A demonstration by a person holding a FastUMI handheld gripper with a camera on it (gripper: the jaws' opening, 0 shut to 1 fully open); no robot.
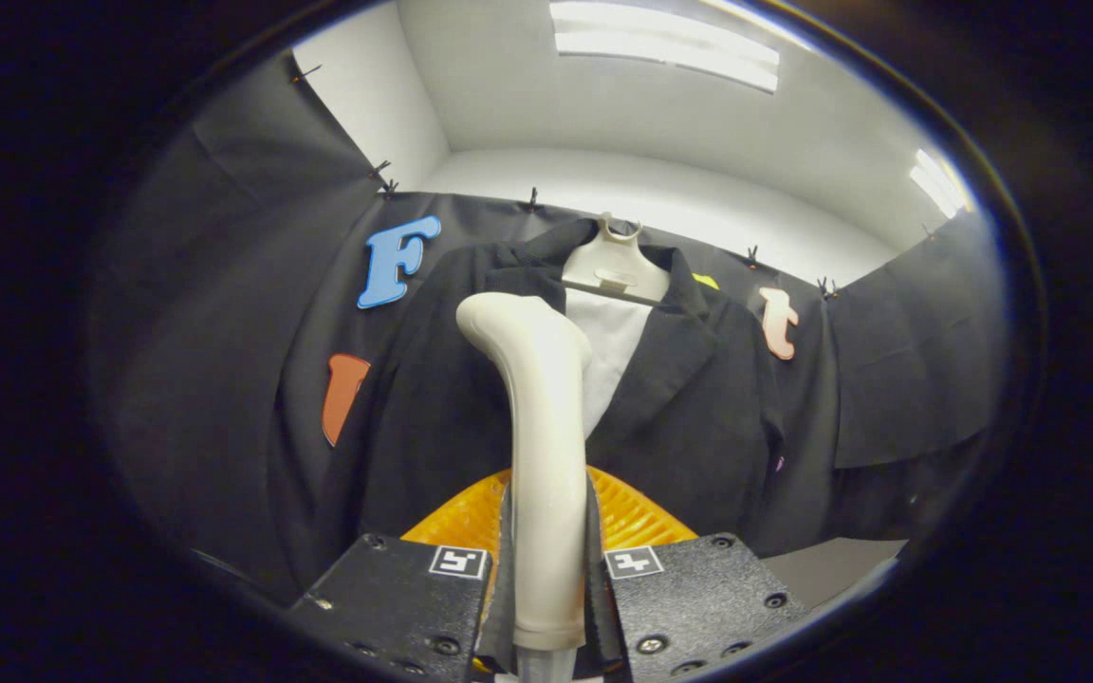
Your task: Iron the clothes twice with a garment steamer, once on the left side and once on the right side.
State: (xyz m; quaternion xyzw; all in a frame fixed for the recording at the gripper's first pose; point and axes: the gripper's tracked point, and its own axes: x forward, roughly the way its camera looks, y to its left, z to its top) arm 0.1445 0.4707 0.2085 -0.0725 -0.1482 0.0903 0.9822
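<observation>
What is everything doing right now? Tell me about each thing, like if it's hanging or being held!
Garment steamer: upright, held between the fingers, head pointing toward the jacket.
Gripper: shut on the steamer's handle, both fingers pressing it.
Black jacket: hanging on the hanger, front open, lapels flat.
Hanger: hooked up against the booth's wall, carrying the jacket.
White shirt: hanging inside the jacket.
Orange ribbed thing: lying beneath the jacket, behind the steamer.

And there's the hand-held two-finger gripper (549, 569), its textured, boxy plates studded with round screw heads, each plate carrying a small square black-and-white marker tag at its inner top corner, flat panels flanking the fingers.
</observation>
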